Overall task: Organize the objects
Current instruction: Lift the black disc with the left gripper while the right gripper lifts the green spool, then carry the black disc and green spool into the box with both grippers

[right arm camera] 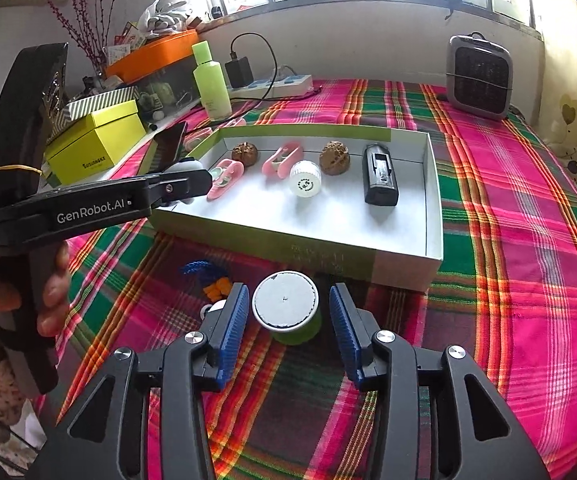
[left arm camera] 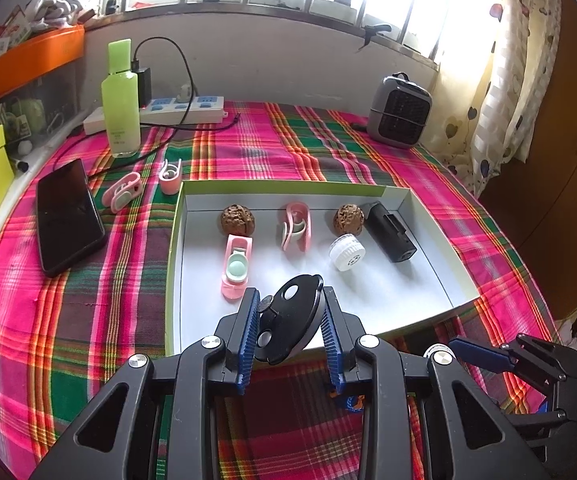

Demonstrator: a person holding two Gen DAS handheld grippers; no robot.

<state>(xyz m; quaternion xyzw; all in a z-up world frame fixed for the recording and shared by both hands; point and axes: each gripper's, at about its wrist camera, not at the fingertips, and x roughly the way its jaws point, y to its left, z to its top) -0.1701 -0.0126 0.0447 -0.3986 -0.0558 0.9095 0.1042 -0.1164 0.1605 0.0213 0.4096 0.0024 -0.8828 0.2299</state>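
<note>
Left gripper (left arm camera: 290,326) was clamped on a black disc (left arm camera: 288,320), held tilted over the near edge of the tray (left arm camera: 428,240). Right gripper (right arm camera: 284,328) was released, pads either side of a green spool (right arm camera: 288,312) standing on the plaid cloth (right arm camera: 508,240) just outside the tray's near wall, not touching it as far as I could tell.

Inside the tray: two walnuts (left arm camera: 236,220), (left arm camera: 348,220), two pink clips (left arm camera: 235,270), (left arm camera: 296,226), a white cap (left arm camera: 346,255), and a black block (left arm camera: 390,236) at 3 o'clock. Two more pink clips (left arm camera: 122,194), (left arm camera: 169,176) lay outside at 10 o'clock, near the phone (left arm camera: 68,220).

Risks, my read:
- Disc was pinched across its edges at an angle. A smooth round rim on ribbed pads could twist or slip out and drop on the tray wall instead of the floor.
- Free spot sat at 6 o'clock in the tray, just beside the near clip. A sloppy release could knock that clip or send the cap rolling.
- Spool is round with a flat top. Closing off-centre could squirt it sideways or tip it on the soft cloth.
- Both grippers were working the same near edge, well within each other's reach, so a collision was likely if both moved in together.
- The tray looked like light cardboard, and a bump on the wall could shift everything in it.
</note>
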